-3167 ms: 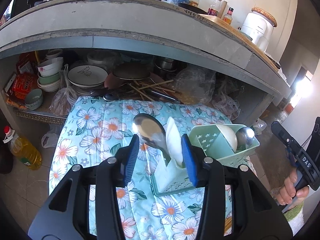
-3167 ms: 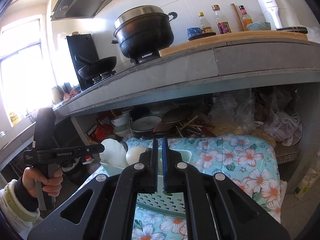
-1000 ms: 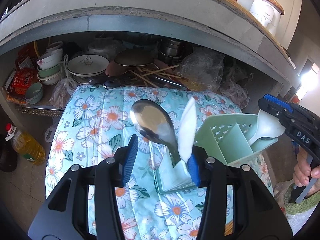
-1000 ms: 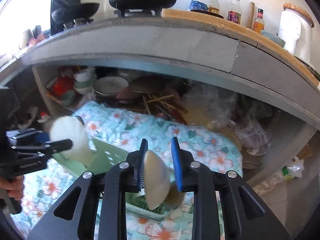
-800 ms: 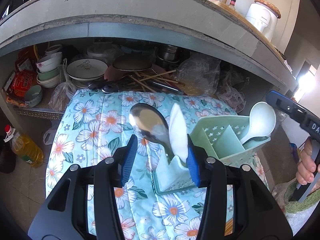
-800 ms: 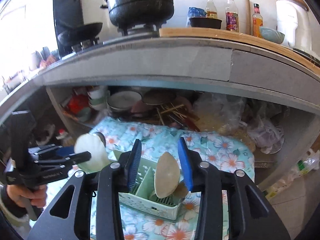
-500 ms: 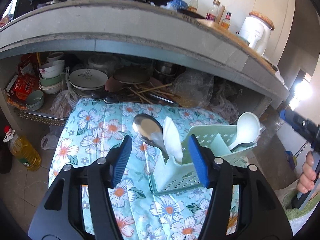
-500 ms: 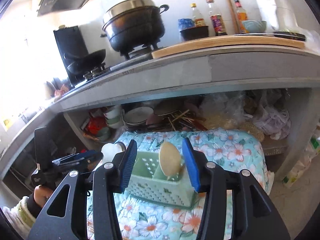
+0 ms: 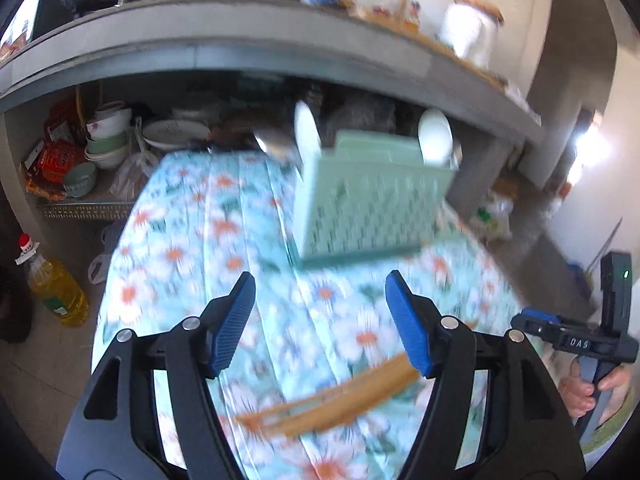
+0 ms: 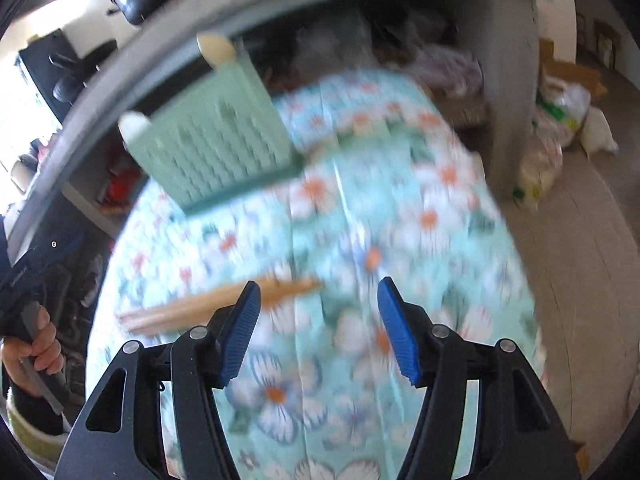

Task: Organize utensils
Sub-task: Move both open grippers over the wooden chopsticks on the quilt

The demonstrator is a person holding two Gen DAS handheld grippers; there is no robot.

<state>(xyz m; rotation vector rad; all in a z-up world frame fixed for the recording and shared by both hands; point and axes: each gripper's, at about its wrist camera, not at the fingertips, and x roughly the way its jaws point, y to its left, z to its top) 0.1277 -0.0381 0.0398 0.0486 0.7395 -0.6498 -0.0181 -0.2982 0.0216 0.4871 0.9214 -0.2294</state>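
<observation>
A mint green utensil basket [image 9: 372, 196] stands on the floral tablecloth [image 9: 208, 248], also in the right wrist view [image 10: 216, 144]. White spoons [image 9: 434, 136] and a metal ladle [image 9: 276, 144] stick up out of it. A bundle of wooden chopsticks [image 9: 332, 404] lies on the cloth near the front, also in the right wrist view [image 10: 208, 304]. My left gripper [image 9: 324, 324] is open and empty above the cloth, short of the basket. My right gripper [image 10: 318, 328] is open and empty, the chopsticks just beyond its left finger. Both views are motion-blurred.
A concrete counter [image 9: 240, 56] overhangs a shelf with bowls and plates [image 9: 108, 136] behind the table. A yellow oil bottle [image 9: 56, 288] stands on the floor at left. Plastic bags [image 10: 560, 120] lie on the floor to the right.
Both grippers let go of the spoons, which now stand in the basket, opened wide and pulled back and down from the basket. The chopsticks have come into view.
</observation>
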